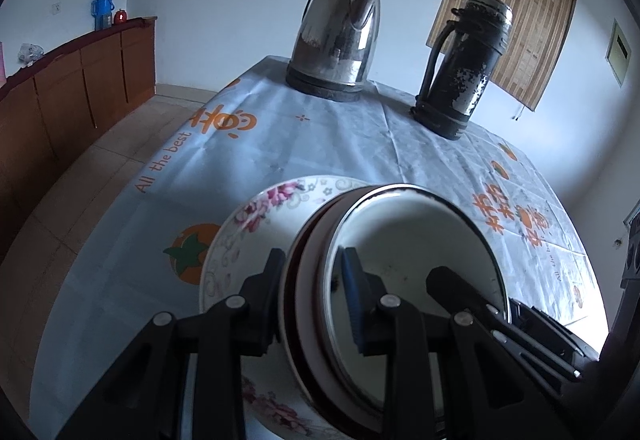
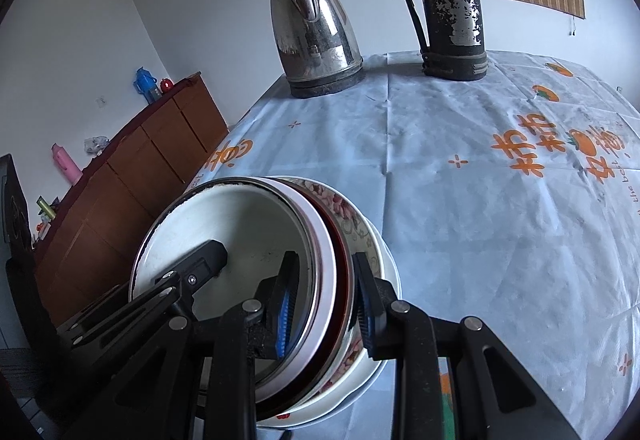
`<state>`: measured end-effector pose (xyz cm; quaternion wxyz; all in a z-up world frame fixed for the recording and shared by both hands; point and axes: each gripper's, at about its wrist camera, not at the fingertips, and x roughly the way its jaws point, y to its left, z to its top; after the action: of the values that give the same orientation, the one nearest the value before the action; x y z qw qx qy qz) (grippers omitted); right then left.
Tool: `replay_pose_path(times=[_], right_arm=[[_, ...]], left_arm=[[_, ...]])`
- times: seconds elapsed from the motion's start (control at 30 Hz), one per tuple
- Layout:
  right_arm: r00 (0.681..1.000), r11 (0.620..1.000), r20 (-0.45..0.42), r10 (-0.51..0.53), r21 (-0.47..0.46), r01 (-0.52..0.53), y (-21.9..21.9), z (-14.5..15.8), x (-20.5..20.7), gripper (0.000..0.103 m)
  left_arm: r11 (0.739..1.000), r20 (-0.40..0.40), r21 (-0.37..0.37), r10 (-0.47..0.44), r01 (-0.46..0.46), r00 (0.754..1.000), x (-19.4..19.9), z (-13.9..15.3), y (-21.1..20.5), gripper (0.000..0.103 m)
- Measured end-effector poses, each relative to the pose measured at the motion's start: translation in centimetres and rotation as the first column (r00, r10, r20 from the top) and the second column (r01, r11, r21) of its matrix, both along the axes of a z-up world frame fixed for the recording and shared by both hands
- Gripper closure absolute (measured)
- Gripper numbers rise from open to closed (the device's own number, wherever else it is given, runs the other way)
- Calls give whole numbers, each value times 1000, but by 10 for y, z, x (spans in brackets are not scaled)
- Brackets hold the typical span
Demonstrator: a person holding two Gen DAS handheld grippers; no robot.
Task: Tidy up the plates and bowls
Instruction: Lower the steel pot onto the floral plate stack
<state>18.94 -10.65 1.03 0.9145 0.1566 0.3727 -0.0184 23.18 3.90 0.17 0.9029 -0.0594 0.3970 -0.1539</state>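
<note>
A stack of nested dishes stands near the table's front. On top is a white enamel bowl (image 1: 416, 240) (image 2: 240, 224). Under it are a white and a dark red rim, then a floral plate (image 1: 256, 216) (image 2: 348, 216). My left gripper (image 1: 312, 272) is shut on the stack's left rim, its blue pad inside the top bowl. My right gripper (image 2: 324, 280) is shut on the opposite rim in the same way. Each wrist view shows the other gripper's finger (image 1: 452, 284) (image 2: 200, 264) reaching into the bowl. I cannot tell whether the stack rests on the cloth or hangs above it.
A steel kettle (image 1: 336, 40) (image 2: 312, 36) and a worn black thermos (image 1: 464, 68) (image 2: 448, 0) stand at the table's far edge. A pale cloth with orange print (image 1: 320, 144) (image 2: 480, 240) covers the table. A brown cabinet (image 1: 60, 92) (image 2: 140, 168) runs along the left wall.
</note>
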Motion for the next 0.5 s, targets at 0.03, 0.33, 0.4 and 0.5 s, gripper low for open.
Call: replay_pose_path(times=[0.03, 0.33, 0.4, 0.5], right_arm=[[1000, 1000, 6, 5, -2, -5, 1, -1, 0, 73], [998, 999, 53, 34, 24, -36, 1, -6, 0, 72], [997, 999, 59, 40, 26, -42, 1, -6, -1, 71], [997, 998, 63, 41, 35, -43, 0, -6, -3, 70]], left_arm=[[1000, 2, 5, 5, -5, 1000, 0, 0, 0, 76], [1000, 9, 6, 16, -16, 1000, 0, 0, 2, 76], [1000, 13, 10, 15, -15, 1000, -1, 0, 2, 75], [1000, 25, 20, 16, -16, 1000, -2, 1, 2, 75]])
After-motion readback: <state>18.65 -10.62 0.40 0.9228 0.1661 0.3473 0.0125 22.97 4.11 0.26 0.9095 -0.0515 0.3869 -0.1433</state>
